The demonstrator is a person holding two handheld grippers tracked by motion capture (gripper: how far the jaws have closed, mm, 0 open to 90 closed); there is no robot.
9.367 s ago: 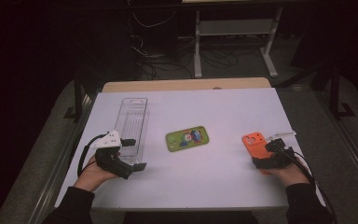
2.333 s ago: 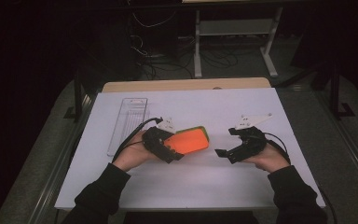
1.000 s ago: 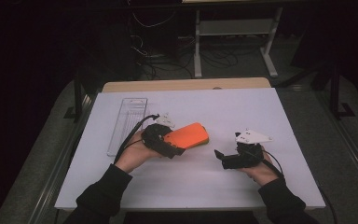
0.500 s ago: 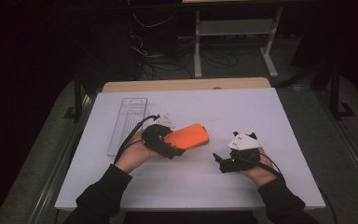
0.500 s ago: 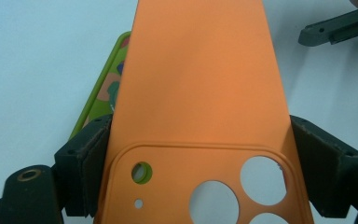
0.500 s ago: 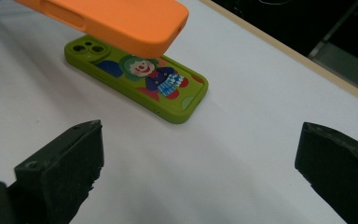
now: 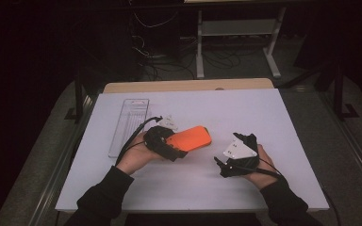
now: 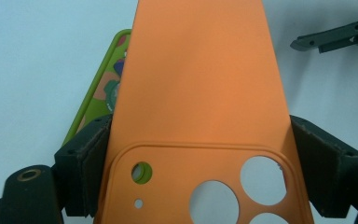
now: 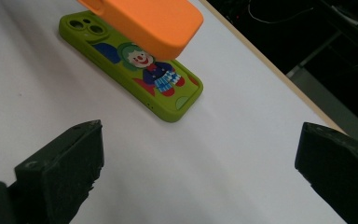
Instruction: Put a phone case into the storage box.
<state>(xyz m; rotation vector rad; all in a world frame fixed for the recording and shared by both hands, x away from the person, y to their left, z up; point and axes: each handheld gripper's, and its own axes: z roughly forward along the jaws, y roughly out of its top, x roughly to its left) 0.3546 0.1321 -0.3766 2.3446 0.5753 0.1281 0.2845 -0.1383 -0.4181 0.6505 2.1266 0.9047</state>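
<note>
1. Since a second ago the right gripper [image 7: 222, 165] has slid a little leftward toward the orange phone case [image 7: 192, 139]; its jaws stand wide apart with nothing between them, bare white worktop [image 7: 283, 122] around.
2. Left gripper [image 8: 200, 154] has kept its place, jaws closed on the orange case's camera end, pads pressing both long edges.
3. That case hangs just above the green clown case [image 9: 135, 65], which lies flat mid-worktop.
4. Farther left, a clear plastic tray [image 7: 129, 122] lies near the worktop's left edge, well apart.
</note>
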